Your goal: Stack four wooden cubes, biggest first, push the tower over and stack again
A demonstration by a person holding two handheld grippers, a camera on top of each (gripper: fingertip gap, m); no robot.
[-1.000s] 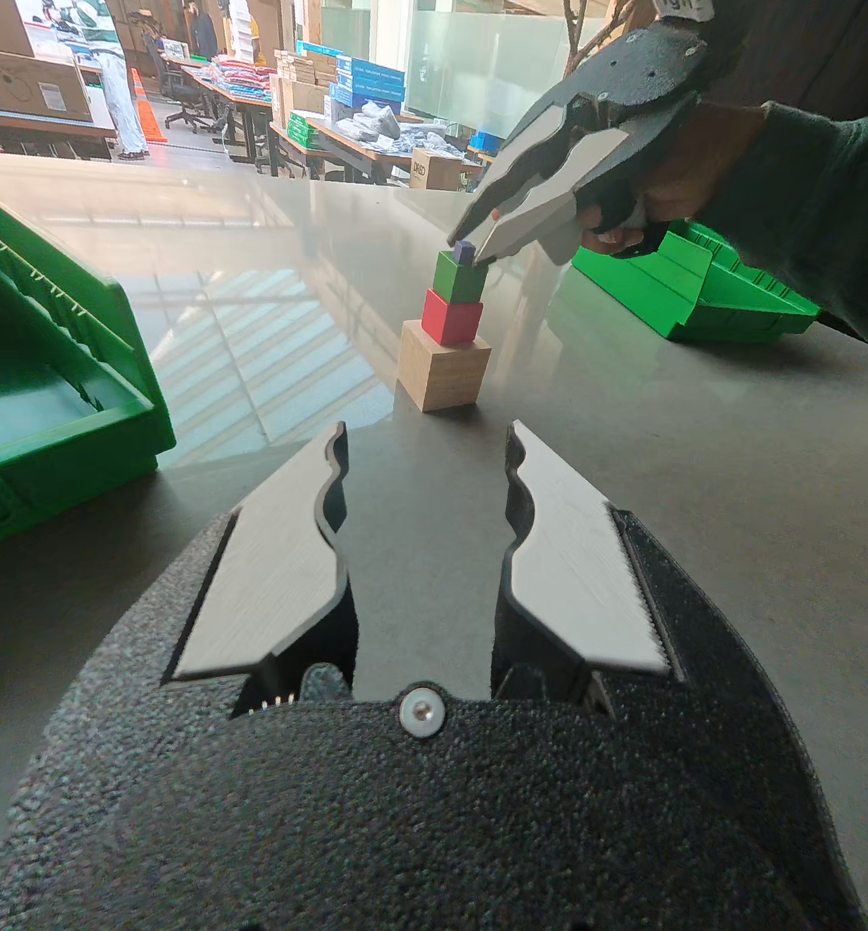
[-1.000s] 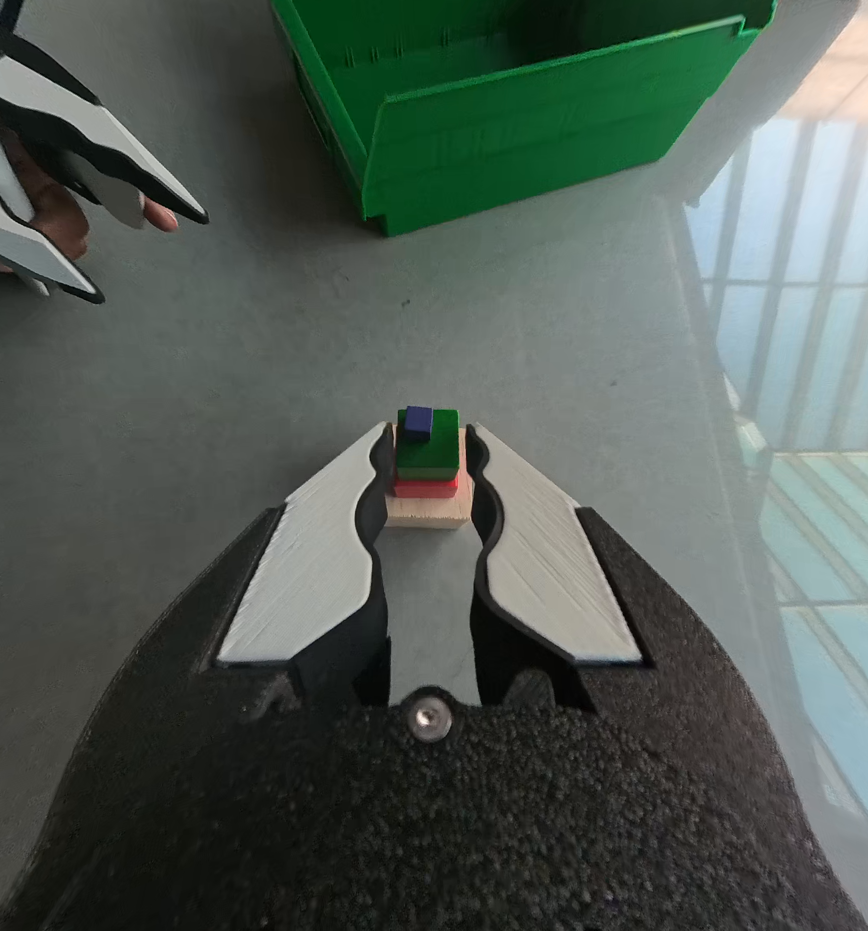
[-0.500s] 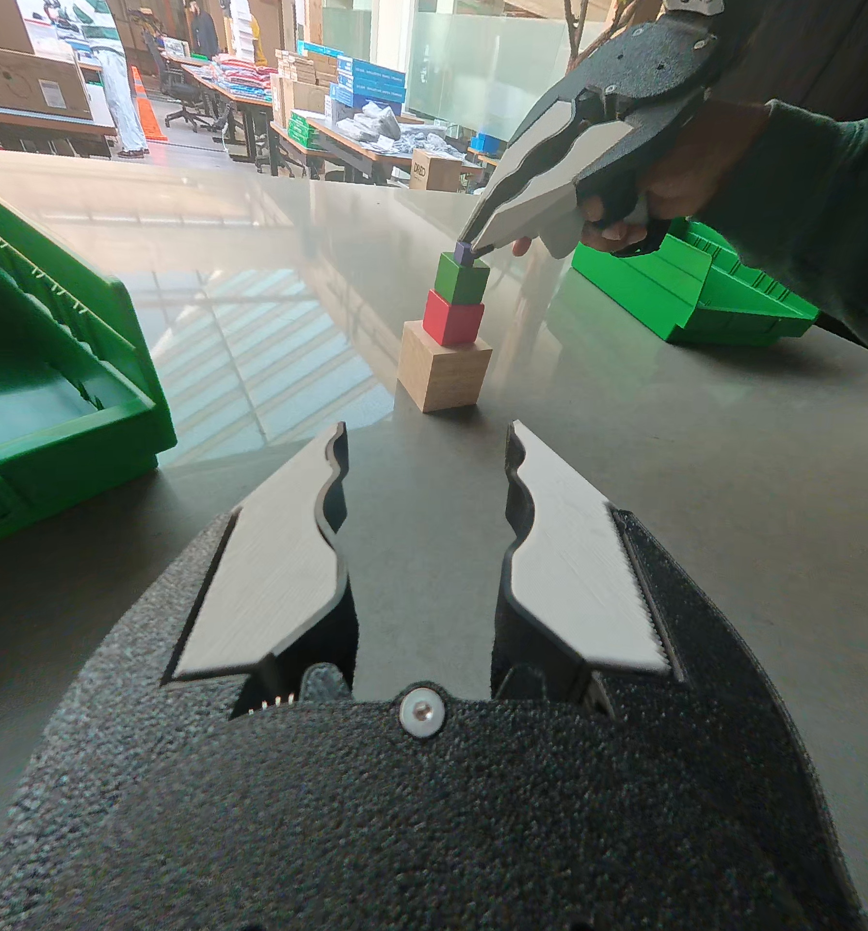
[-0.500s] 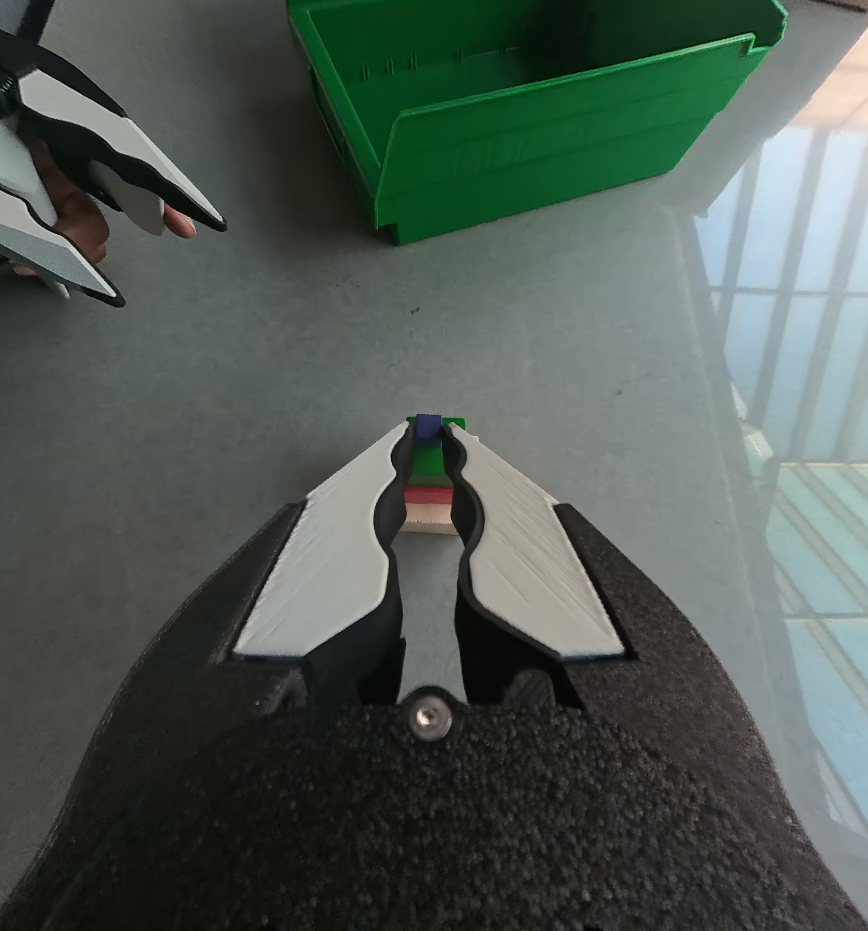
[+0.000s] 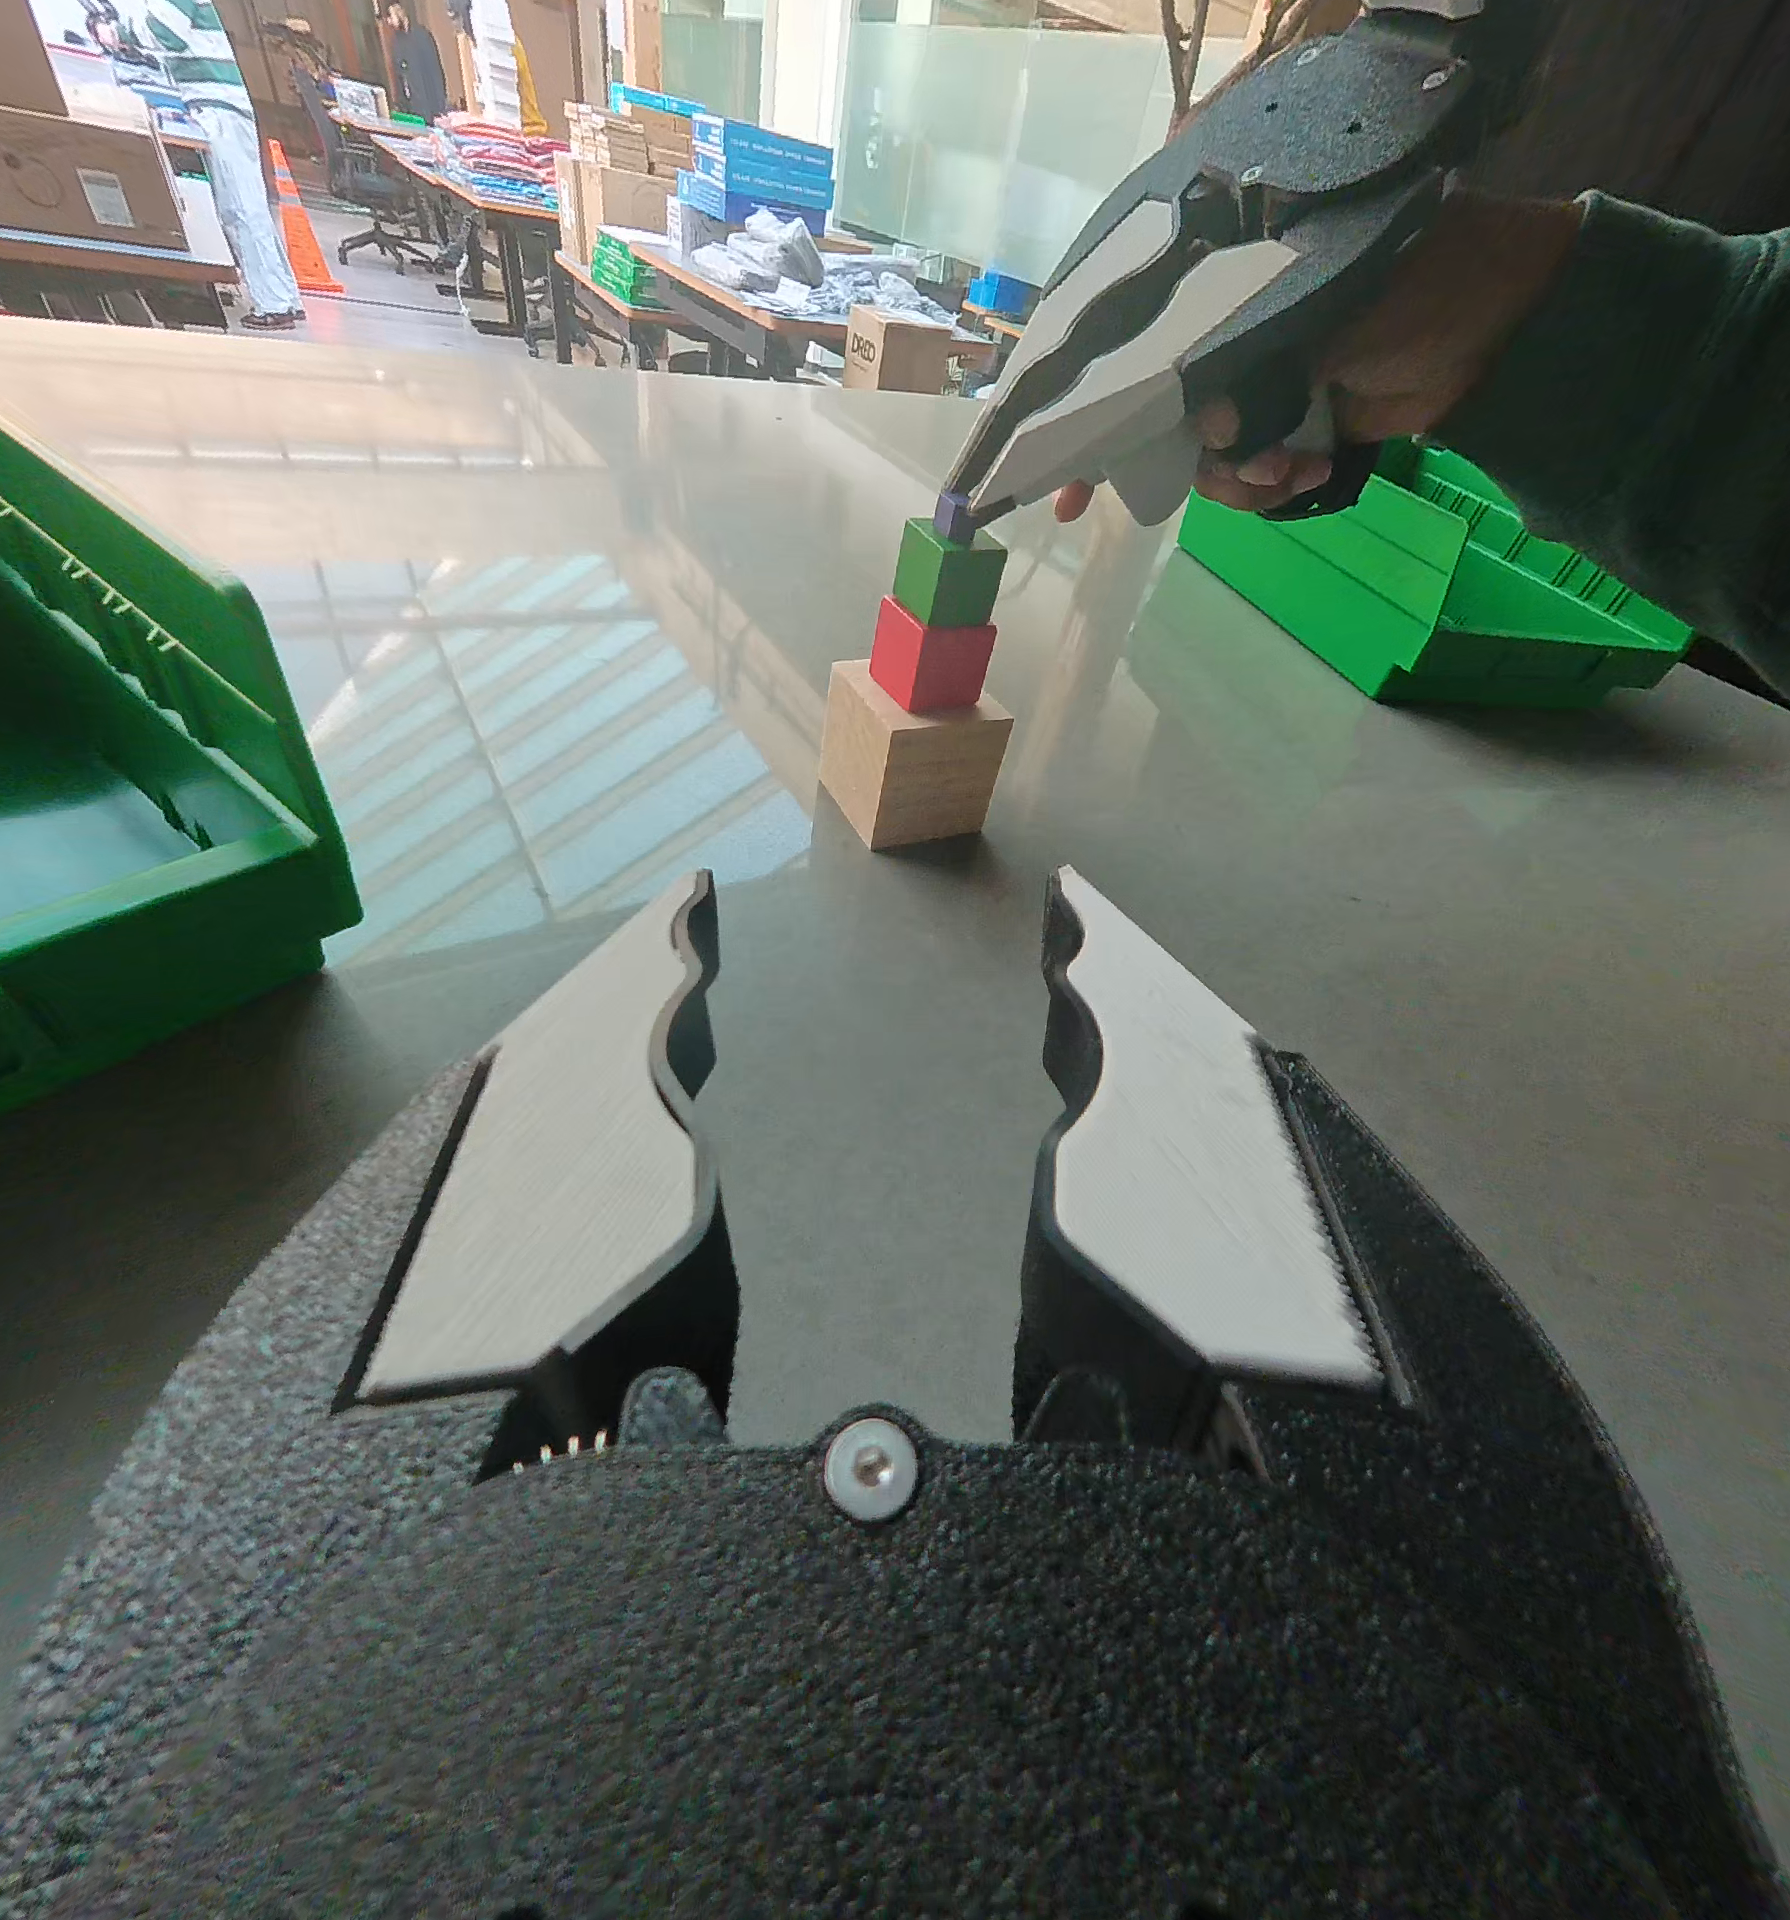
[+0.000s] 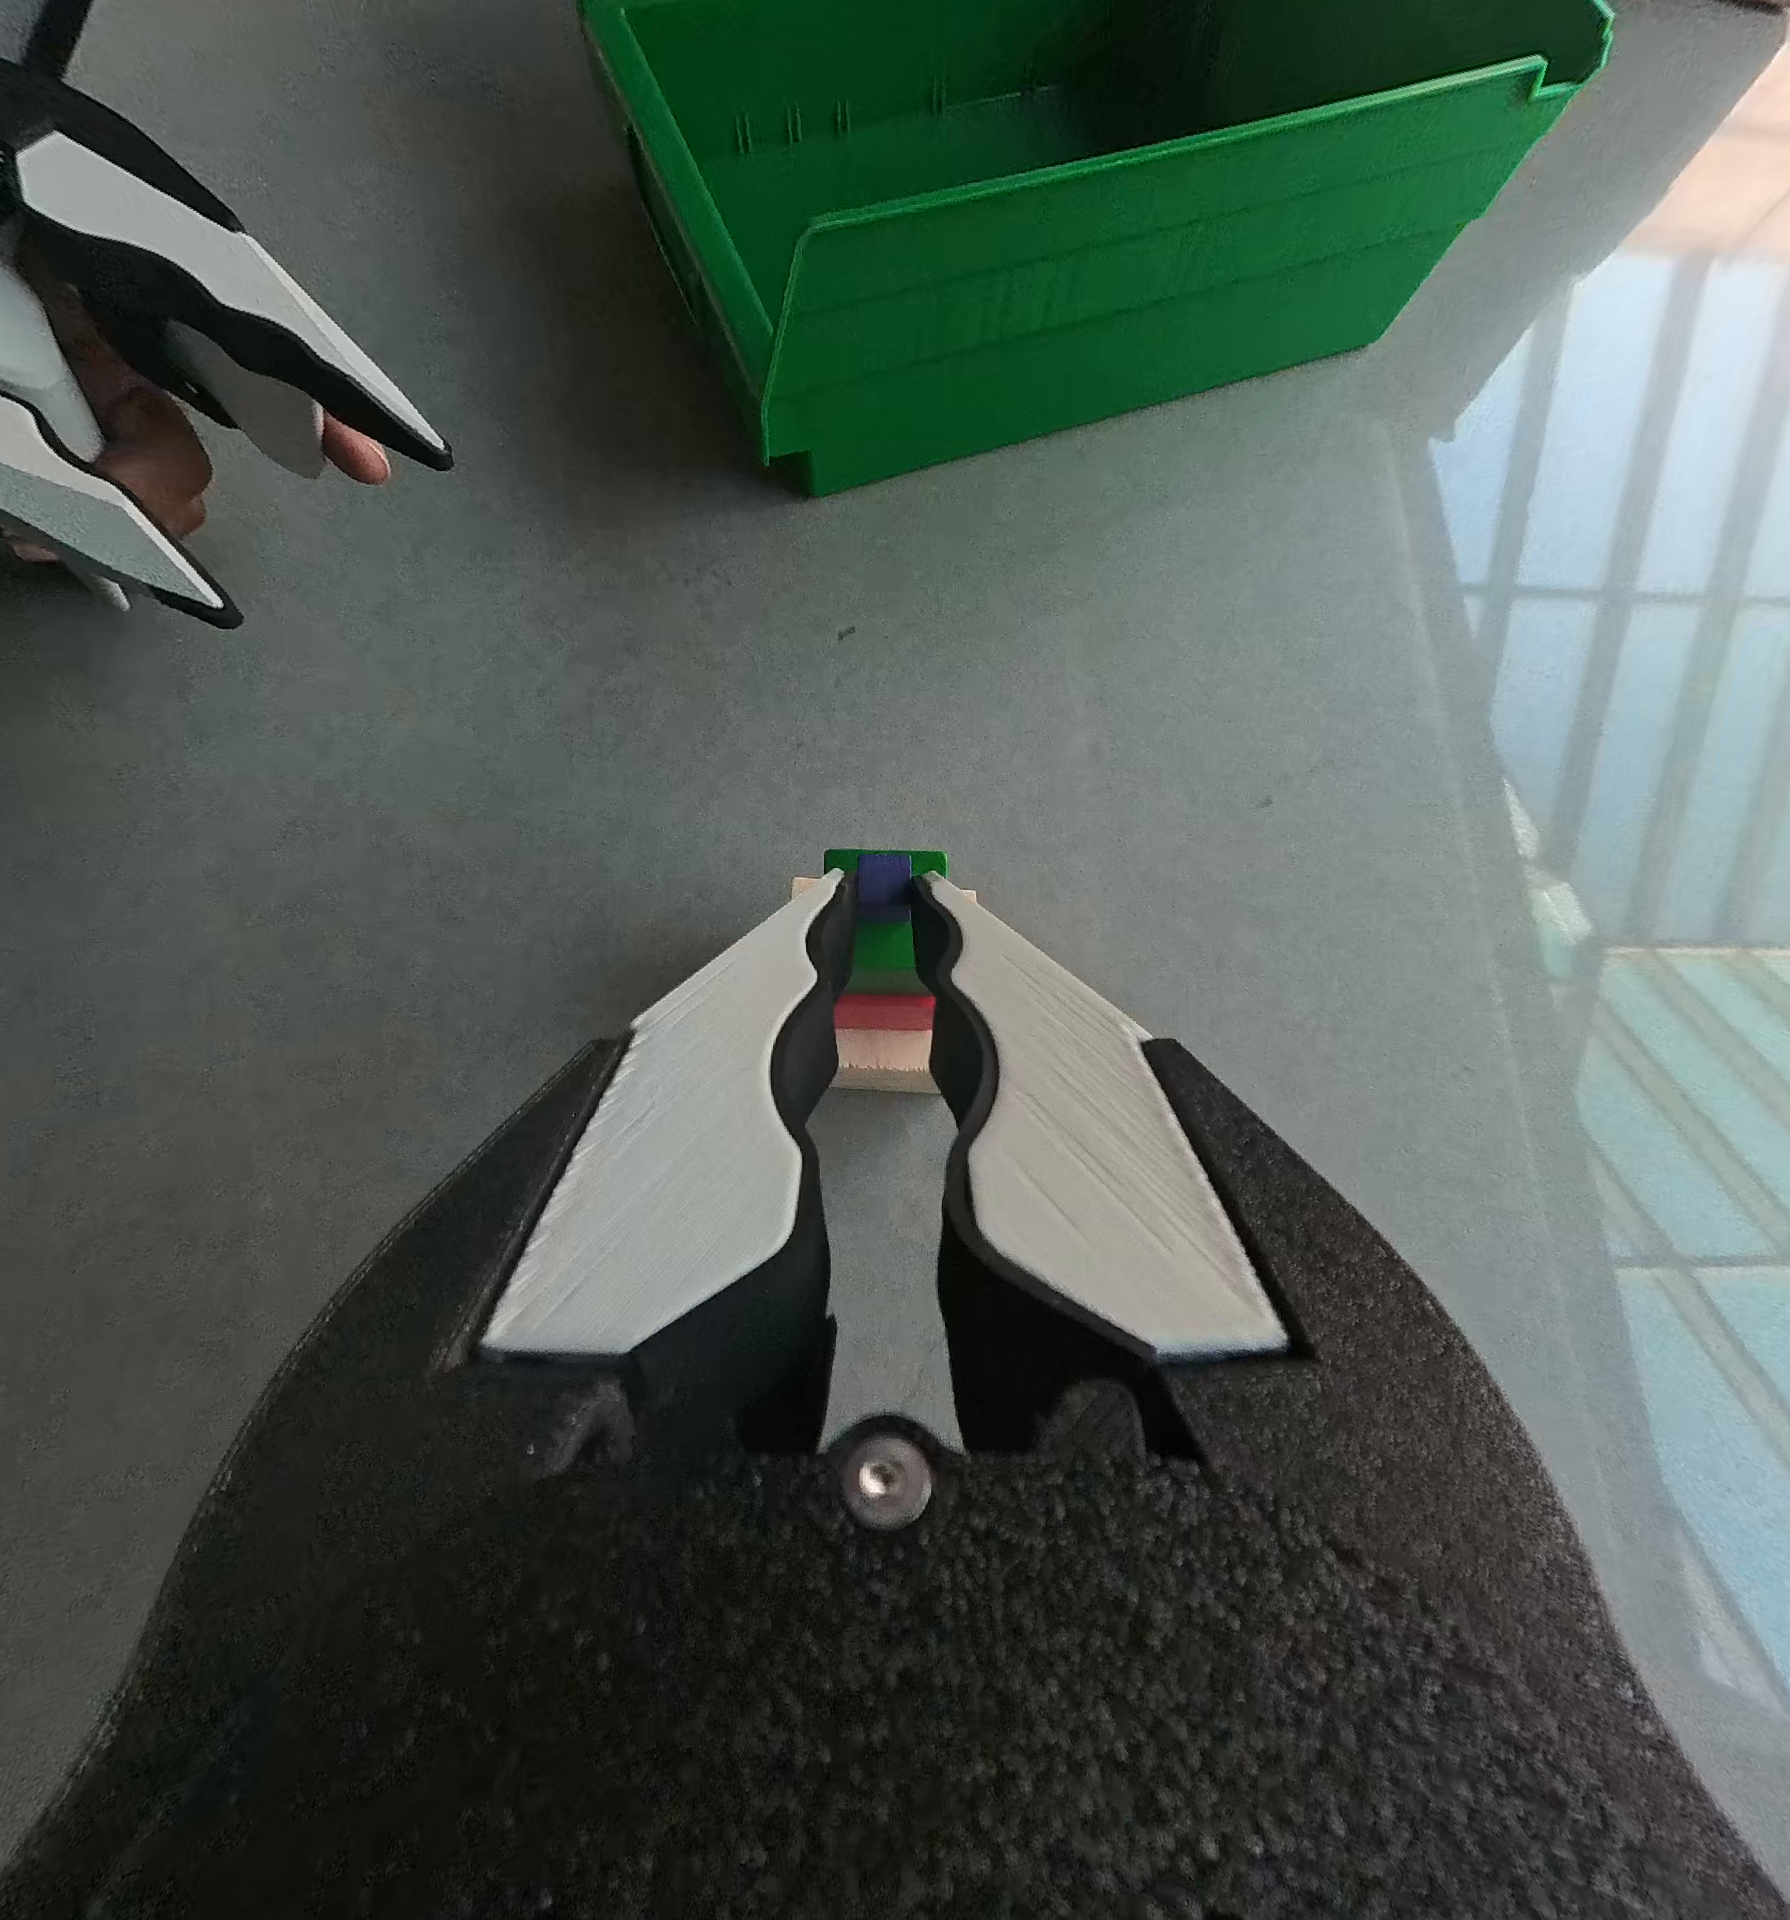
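A stack of blocks stands on the grey table: a wooden cube [image 5: 912, 758] at the bottom, a red cube [image 5: 930, 652] on it, a green cube [image 5: 948, 574] above, and a small blue cube [image 5: 955, 516] on top. My right gripper [image 6: 883, 883] comes down from above and is shut on the small blue cube [image 6: 878, 878], which rests on the green cube [image 6: 886, 945]. It also shows in the left wrist view [image 5: 964, 504]. My left gripper [image 5: 875, 894] is open and empty, low over the table just in front of the stack.
A green bin [image 5: 143, 831] stands at the left of the left gripper. Another green bin [image 5: 1442, 613] lies beyond the stack on the right. In the right wrist view a green bin [image 6: 1078, 260] stands ahead and the left gripper [image 6: 330, 540] is at the left. The left gripper's tips are roughly 15 centimeters from the right gripper's.
My right gripper has closed its fingers around the small blue cube on top of the stack. The left gripper has not moved.
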